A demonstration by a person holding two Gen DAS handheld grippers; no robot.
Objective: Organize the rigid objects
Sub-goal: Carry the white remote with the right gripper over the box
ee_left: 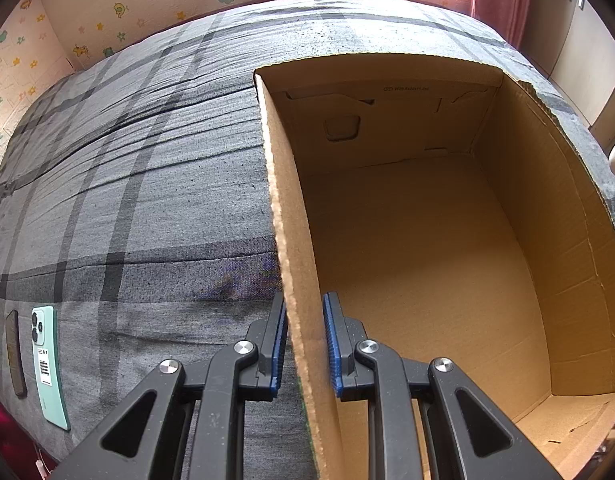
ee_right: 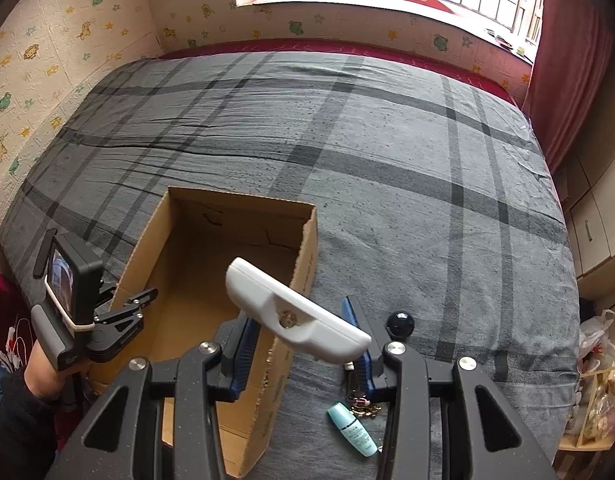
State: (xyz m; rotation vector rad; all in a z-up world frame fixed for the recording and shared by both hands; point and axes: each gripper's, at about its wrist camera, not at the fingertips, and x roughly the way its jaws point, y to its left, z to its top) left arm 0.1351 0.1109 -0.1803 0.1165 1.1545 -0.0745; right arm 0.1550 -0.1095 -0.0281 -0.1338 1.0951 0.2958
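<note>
Bed [ee_left: 147, 184] covered with a grey plaid sheet; an open cardboard box [ee_left: 427, 240] is set on it, its inside bare in both views.

Left gripper [ee_left: 305, 340]: the box's near side wall is pinched between the blue pads, one pad outside, one inside. In the right wrist view the same gripper [ee_right: 147, 300] is seen clamped at the box's left rim, carried by a hand [ee_right: 43, 372] in a dark sleeve.

Right gripper [ee_right: 303, 340]: a white handle-shaped object [ee_right: 291, 308] with a small metal screw at its middle is held crosswise between the pads, jaws partly spread around it. It is carried tilted above the box's right wall [ee_right: 303, 256], its upper end over the box opening.

On the sheet right of the box, near the right gripper: a small pale-blue bottle [ee_right: 353, 428] lying on its side, a dark round ball [ee_right: 400, 323], and some small gold-coloured pieces [ee_right: 363, 410], partly hidden.

Left of the box, well apart: a mint-green phone [ee_left: 49, 364] lying face down, and a dark flat item [ee_left: 15, 354] just beside it.
</note>
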